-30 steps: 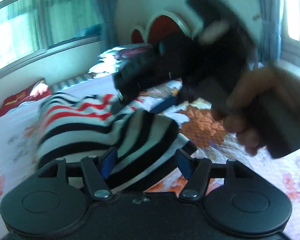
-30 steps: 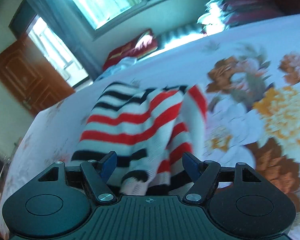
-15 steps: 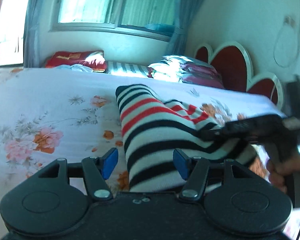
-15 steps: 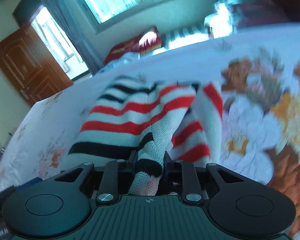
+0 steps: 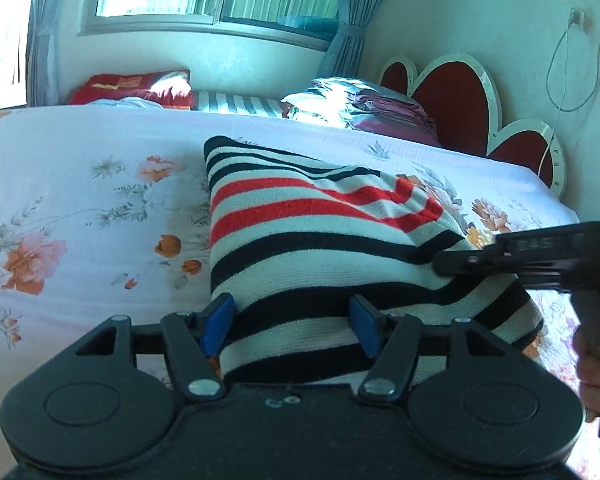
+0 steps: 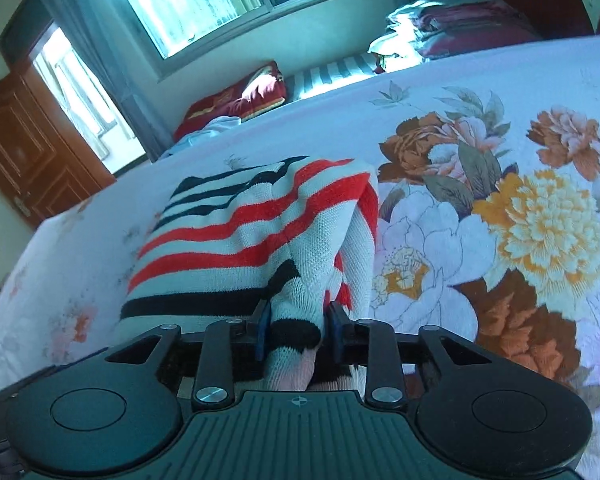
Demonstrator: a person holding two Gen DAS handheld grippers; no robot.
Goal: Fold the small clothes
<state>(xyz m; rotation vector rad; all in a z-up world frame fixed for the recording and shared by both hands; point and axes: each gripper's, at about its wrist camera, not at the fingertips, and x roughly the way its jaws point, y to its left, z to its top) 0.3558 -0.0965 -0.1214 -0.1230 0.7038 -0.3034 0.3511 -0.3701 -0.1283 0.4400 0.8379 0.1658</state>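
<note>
The left gripper (image 5: 292, 326) hangs low with its blue-padded jaws parted and gripping nothing. The right gripper (image 6: 298, 330), angled downward, has a fold of the striped sweater (image 6: 260, 240) between its pads (image 6: 263, 330); its jaws have just been opening slightly. A hand (image 5: 598, 364) clasps the right gripper's handle at frame edge.

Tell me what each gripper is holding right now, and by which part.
Right gripper pinches the striped sweater by a bunched cuff-like end. Left gripper stands open around its near edge, holding nothing.
</note>
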